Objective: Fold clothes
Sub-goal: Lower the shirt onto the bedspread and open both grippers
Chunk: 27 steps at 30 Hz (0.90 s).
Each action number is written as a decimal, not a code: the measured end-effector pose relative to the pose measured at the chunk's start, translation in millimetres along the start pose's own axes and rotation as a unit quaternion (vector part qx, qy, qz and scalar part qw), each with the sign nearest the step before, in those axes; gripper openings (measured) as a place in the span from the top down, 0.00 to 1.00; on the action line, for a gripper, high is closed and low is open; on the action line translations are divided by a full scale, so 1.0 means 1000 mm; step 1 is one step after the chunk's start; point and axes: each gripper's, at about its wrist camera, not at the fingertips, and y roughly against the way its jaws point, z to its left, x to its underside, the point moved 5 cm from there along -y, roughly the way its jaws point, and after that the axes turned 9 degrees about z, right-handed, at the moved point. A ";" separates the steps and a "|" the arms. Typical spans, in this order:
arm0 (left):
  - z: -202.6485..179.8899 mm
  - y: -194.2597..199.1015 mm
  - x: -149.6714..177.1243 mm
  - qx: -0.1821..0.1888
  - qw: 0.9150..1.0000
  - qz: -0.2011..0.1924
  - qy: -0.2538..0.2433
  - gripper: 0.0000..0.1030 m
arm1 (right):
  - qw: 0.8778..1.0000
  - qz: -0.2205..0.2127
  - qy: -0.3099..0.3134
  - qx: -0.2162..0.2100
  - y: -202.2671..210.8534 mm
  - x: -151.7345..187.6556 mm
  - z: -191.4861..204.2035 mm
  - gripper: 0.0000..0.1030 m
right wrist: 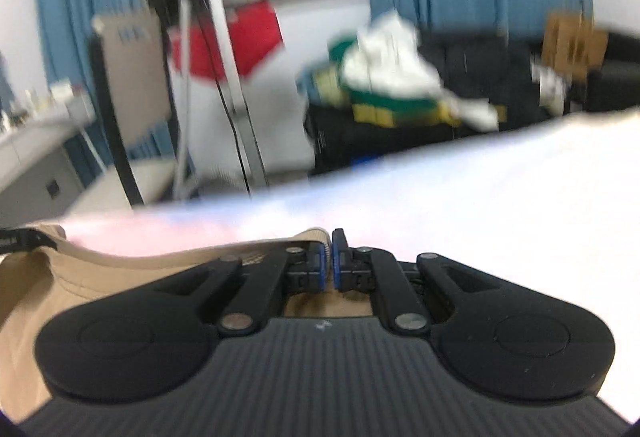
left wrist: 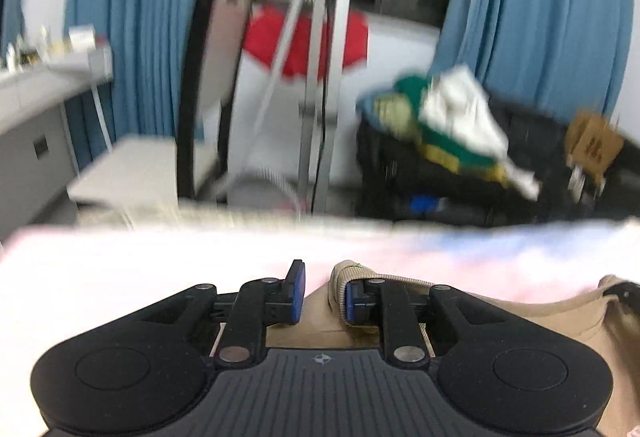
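Left wrist view, lower centre: the left gripper (left wrist: 322, 295) stands with jaws apart, the ribbed edge of the tan garment (left wrist: 520, 317) draped over only one of its fingers (left wrist: 354, 303); that edge could slide off if the gripper lifts before it clamps. In the right wrist view, lower centre, the right gripper (right wrist: 328, 263) pinches the same tan garment (right wrist: 36, 289), which lies on the white table (right wrist: 500, 217). Beyond, mid-frame right, a clothes pile (left wrist: 448, 117) is too blurred to identify; the garment's full shape is cut off.
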 end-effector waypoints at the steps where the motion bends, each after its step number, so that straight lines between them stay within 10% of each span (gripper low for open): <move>1: 0.001 -0.010 0.009 -0.005 1.000 -0.002 -0.006 0.77 | 1.000 0.014 -0.011 -0.003 -0.010 0.003 -0.003 0.94; 6: 0.003 -0.012 0.018 -0.006 1.000 -0.019 -0.017 0.72 | 1.000 0.026 -0.010 -0.009 -0.008 -0.002 0.001 0.93; 10: 0.002 0.021 0.013 0.017 1.000 -0.026 -0.005 0.00 | 0.998 0.054 -0.018 -0.027 0.003 -0.010 0.002 0.74; 12: 0.001 0.044 0.006 0.054 0.998 -0.018 0.009 0.00 | 0.997 0.067 -0.023 -0.042 0.010 -0.014 0.003 0.11; 13: -0.001 0.054 0.003 0.066 0.998 -0.010 0.011 0.00 | 0.995 0.075 -0.027 -0.056 0.013 -0.016 0.004 0.04; 27: 0.038 0.257 0.052 0.095 0.994 -0.035 0.037 0.00 | 0.995 -0.008 -0.022 -0.096 0.205 0.030 0.033 0.01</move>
